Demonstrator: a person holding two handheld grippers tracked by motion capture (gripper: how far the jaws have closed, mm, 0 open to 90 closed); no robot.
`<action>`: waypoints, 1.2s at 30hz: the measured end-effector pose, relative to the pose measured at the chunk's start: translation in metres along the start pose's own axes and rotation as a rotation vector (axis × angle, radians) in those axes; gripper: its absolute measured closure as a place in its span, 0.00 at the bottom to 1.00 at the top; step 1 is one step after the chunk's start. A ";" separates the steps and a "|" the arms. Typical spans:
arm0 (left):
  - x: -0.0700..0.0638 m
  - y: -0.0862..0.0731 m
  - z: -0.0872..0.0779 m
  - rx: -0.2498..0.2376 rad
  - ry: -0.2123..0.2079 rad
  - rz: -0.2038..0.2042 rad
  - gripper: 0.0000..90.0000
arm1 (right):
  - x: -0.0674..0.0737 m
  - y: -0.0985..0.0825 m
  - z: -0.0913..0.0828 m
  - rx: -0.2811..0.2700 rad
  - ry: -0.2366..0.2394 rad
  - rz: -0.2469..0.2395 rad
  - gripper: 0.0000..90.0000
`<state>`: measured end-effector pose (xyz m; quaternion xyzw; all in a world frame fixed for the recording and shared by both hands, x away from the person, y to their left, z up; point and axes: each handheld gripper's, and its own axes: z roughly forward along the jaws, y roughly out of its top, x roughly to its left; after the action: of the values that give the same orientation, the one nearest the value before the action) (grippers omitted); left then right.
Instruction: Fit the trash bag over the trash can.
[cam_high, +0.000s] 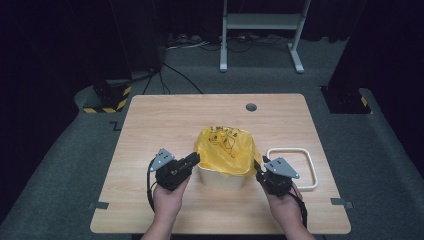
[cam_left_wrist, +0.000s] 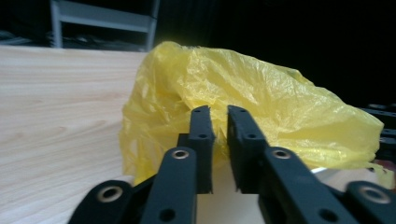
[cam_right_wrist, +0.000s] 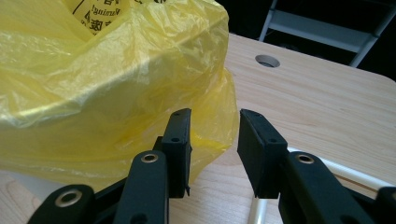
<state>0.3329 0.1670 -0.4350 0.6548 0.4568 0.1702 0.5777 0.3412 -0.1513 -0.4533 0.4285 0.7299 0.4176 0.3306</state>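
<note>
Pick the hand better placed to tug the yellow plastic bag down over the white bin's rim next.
Left, likely: left gripper has its nearly shut jaws right at the yellow plastic bag; right gripper stands open beside it.

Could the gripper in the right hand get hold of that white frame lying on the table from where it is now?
Probably yes. The right gripper sits beside the yellow bag, and the white frame lies flat on the table just to its outer side with nothing between them. Its jaws stand apart with nothing in them.

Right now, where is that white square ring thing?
In the high view the white square frame lies flat on the table, right of the bin with the yellow bag, beside the right gripper.
</note>
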 end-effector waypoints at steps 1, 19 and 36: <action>0.000 0.001 -0.002 -0.003 -0.003 -0.006 0.94 | 0.001 0.000 0.000 -0.002 0.000 0.002 0.72; -0.005 -0.038 -0.014 0.201 0.027 0.094 1.00 | 0.004 -0.003 0.001 0.019 -0.010 -0.013 0.73; 0.003 -0.038 -0.002 0.288 0.108 0.145 0.77 | -0.005 -0.024 0.025 0.155 -0.006 -0.020 0.73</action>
<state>0.3179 0.1669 -0.4700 0.7520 0.4581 0.1791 0.4388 0.3557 -0.1541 -0.4848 0.4468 0.7631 0.3555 0.3027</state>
